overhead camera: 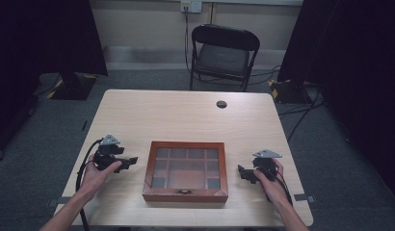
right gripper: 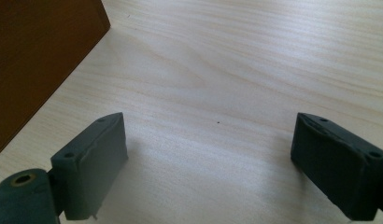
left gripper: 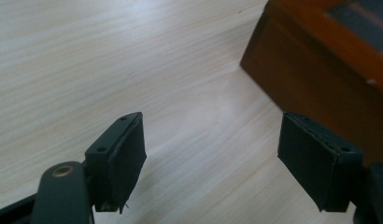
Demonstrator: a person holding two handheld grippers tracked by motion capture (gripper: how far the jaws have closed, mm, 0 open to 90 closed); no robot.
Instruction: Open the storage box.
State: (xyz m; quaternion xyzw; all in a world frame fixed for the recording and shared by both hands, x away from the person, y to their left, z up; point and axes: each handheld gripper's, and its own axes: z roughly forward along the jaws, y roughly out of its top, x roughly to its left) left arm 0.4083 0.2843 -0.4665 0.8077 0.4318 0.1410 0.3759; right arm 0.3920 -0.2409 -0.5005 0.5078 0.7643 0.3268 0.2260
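Two hand-held grippers, left and right, jaws wide, flanking wooden box.

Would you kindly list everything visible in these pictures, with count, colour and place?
wooden box: one, reddish-brown with a glass lid over dark compartments and a small front clasp, lid down, near the table's front middle
table: one, light wood, centre of the high view
round cap: one, dark, set in the tabletop near its far edge
folding chair: one, black, beyond the table
wall socket: one, pale, on the far wall above the chair
floor cables: several, black, on the grey carpet at right
left gripper: one, black, jaws wide apart and empty, left of the box
right gripper: one, black, jaws wide apart and empty, right of the box
hands: two, one on each gripper
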